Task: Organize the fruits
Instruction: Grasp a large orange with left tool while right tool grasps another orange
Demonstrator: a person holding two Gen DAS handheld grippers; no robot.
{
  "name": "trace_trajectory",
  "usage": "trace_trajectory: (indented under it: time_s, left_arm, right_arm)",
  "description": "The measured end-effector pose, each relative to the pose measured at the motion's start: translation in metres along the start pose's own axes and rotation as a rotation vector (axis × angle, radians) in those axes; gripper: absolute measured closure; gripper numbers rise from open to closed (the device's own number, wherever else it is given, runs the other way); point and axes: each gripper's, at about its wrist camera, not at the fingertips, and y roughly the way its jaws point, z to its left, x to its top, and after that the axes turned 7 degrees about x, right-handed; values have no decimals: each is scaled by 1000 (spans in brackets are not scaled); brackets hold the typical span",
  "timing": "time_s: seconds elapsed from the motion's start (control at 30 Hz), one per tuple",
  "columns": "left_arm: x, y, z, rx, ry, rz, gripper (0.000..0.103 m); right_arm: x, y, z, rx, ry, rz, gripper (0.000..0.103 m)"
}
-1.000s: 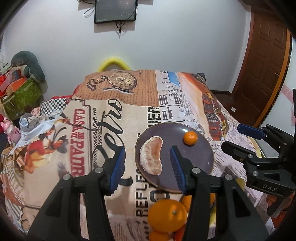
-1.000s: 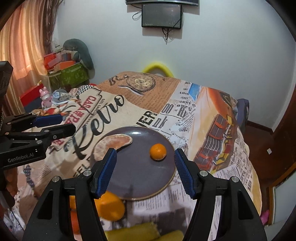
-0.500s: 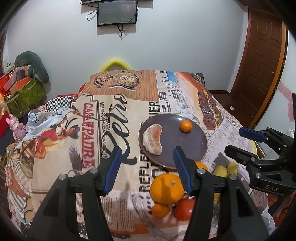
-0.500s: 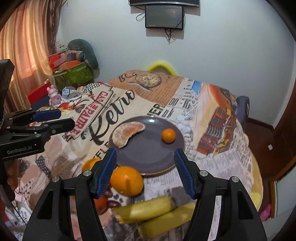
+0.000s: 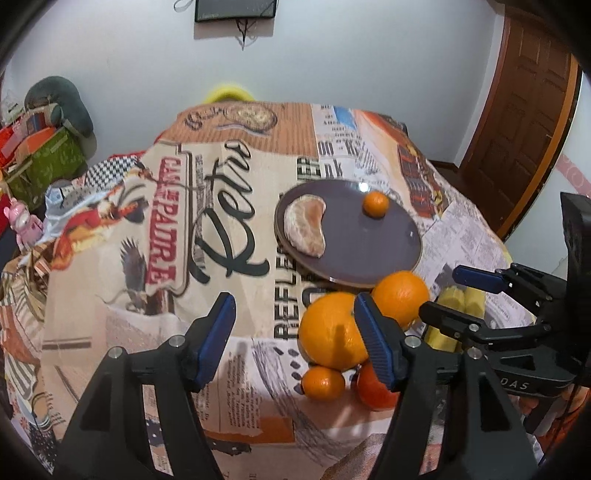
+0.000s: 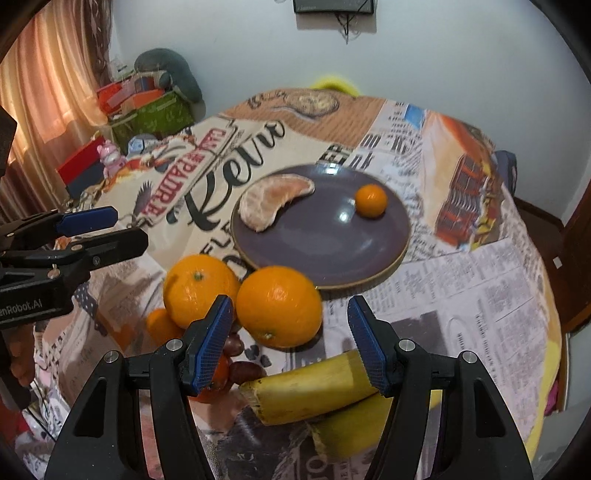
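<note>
A dark purple plate holds a peeled orange half and a small mandarin. In front of the plate lie two big oranges, a small mandarin, a red fruit and two bananas. My left gripper is open and empty above the cloth, left of the oranges. My right gripper is open and empty, over the near orange and bananas.
A printed cloth covers the table. Boxes and toys are stacked to the left. A wooden door is at the right. A wall screen hangs behind.
Both grippers have pulled back toward me from the plate, so the loose oranges, small fruits and bananas in front of it have come into view. Both stayed open.
</note>
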Motion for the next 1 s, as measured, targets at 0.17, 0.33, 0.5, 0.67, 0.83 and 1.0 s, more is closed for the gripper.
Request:
trace_trajectory:
  time_s: [0.17,0.33,0.5,0.67,0.83,1.0]
  left_arm:
    - [-9,13,0,-5,4,34,37]
    - [-15,23,3,-9,-3,60,37]
    - [-16,28,4,-19,-17,69,37]
    - [-14,28,-2,-44,-10,75,37]
    - [-14,28,-13,-62,14,76,37]
    - [-16,34,-24,-76,55,93,37]
  right_arm:
    - [-4,17,-2,19,13,37,42]
    - [-5,32,-1,43,24,63,40]
    - [-6,35,-3,52,26,54,41]
    - [-7,31,-5,63,26,50,43]
    - [-10,17,-10,82,51,15,43]
    - [-9,3,-17,61,62,-20,43]
